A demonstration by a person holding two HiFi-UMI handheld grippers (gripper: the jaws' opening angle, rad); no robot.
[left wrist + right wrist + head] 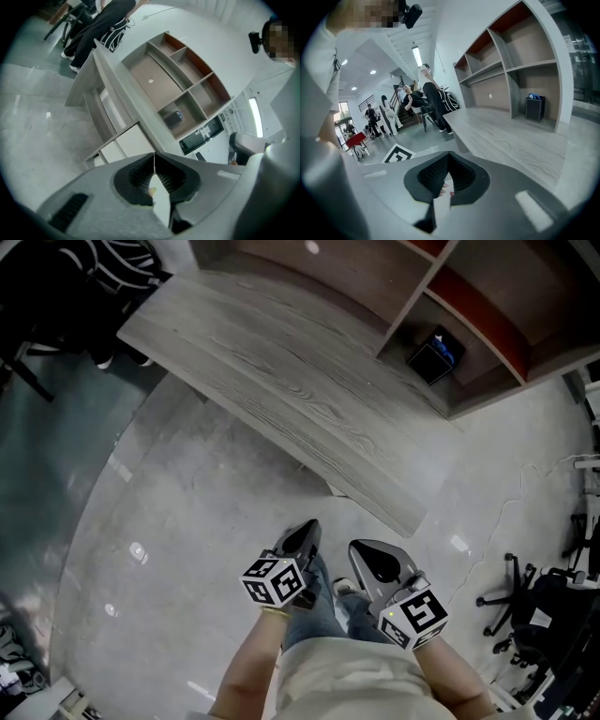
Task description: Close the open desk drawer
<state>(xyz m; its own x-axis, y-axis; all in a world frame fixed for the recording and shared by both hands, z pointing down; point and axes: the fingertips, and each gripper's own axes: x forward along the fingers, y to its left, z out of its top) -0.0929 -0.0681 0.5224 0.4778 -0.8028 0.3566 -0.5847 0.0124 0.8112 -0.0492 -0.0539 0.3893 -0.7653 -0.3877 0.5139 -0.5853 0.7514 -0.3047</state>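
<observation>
- Head view: the desk (281, 362) runs aslant, its grey wood-grain top bare. Behind the desk stands a shelf unit (487, 324) with a black box (434, 356) in one compartment. Off the desk's near edge, over pale floor, the left gripper (307, 529) and right gripper (364, 551) hang side by side, apart from the desk. The drawer is not visible from above.
- Left gripper view: the jaws are pressed together at the tips with nothing between them. Ahead, under the desk top, the open drawer (107, 111) stands pulled out, its pale inside showing. White drawer fronts (129, 140) sit beside it, nearer the gripper.
- Right gripper view: the jaws meet at the tips and are empty. The desk top lies ahead and to the right, and people (419, 101) stand beyond the desk's far end.
</observation>
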